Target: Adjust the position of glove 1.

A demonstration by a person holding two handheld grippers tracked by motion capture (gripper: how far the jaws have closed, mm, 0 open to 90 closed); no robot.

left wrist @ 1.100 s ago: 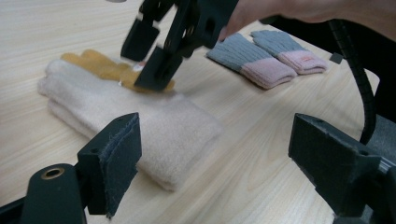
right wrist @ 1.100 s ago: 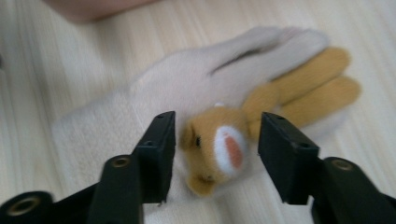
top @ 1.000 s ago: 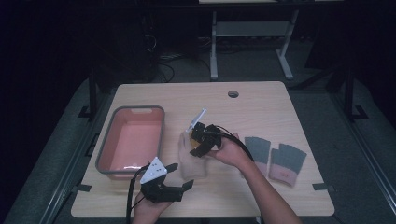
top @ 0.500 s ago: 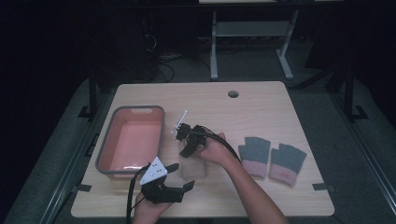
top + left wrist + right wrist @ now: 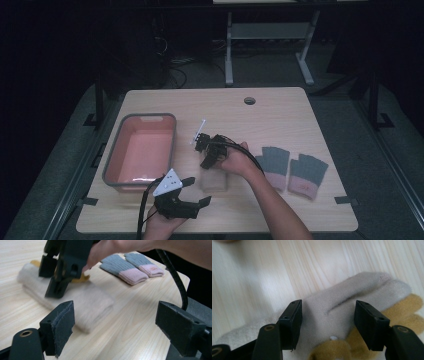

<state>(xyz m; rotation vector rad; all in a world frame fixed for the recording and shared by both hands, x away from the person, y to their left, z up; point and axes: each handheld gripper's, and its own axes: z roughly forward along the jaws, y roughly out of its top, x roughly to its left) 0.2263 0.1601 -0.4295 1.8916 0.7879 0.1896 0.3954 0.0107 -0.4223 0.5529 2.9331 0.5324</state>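
A beige glove (image 5: 215, 179) lies flat near the table's front middle, on top of a mustard-yellow glove (image 5: 409, 307). My right gripper (image 5: 206, 159) hovers open just over the beige glove (image 5: 332, 307), jaws on either side of its fingers and nothing pinched. My right gripper (image 5: 328, 322) has its pads apart. My left gripper (image 5: 197, 191) rests open near the front edge, pointing at the beige glove (image 5: 85, 300). Between the jaws of my left gripper (image 5: 120, 327) is bare wood. A pair of grey gloves with pink cuffs (image 5: 292, 170) lies to the right.
A pink tray with a grey rim (image 5: 172, 145) stands at the left, nothing in it. The grey-pink gloves (image 5: 125, 267) lie beyond the right gripper's body (image 5: 65, 265). A cable hole (image 5: 249, 100) is at the table's back. The right gripper's cable (image 5: 175, 277) hangs close by.
My right gripper has shifted left and lower over the beige glove. The left gripper has stayed where it was.
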